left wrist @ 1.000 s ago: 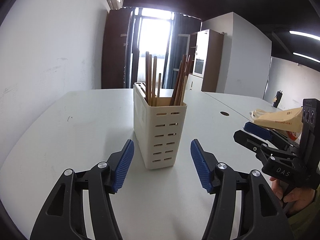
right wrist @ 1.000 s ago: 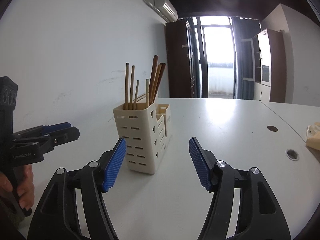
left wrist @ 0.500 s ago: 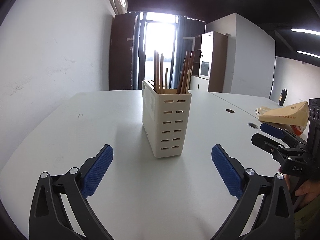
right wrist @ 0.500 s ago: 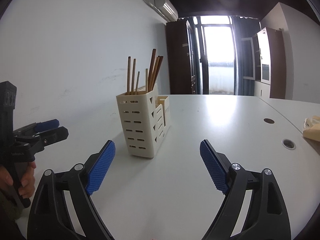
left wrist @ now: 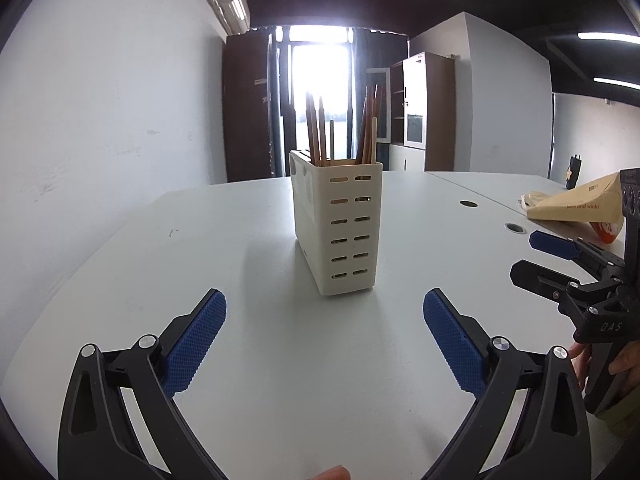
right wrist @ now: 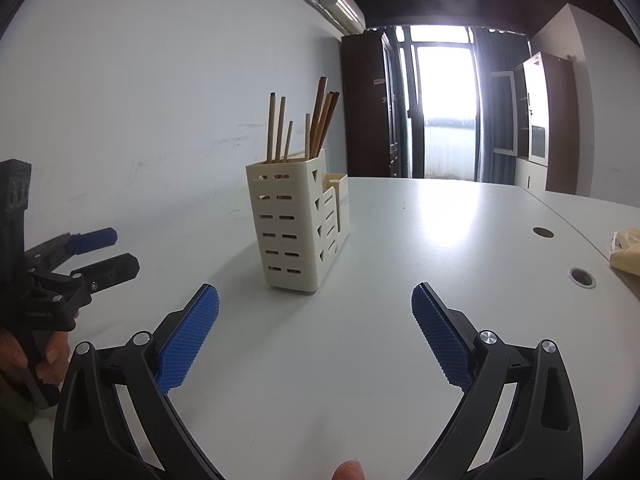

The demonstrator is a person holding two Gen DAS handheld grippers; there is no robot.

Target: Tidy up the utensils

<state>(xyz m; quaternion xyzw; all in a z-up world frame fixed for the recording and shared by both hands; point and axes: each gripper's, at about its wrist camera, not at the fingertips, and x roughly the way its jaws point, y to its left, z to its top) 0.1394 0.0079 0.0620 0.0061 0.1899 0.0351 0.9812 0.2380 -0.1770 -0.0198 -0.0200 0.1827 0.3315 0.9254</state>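
Left gripper wider than before, right gripper opening, utensil holder seemingly untouched.

Daylight glares through the window behind the holder, blowing it out; the holder's soft shadow falls toward the camera. Edges bend and darken.

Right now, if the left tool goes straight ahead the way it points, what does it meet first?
Probably the cream slotted plastic utensil holder with wooden chopsticks; it stands dead ahead of the left tool, white table bare between. Depth is uncertain.
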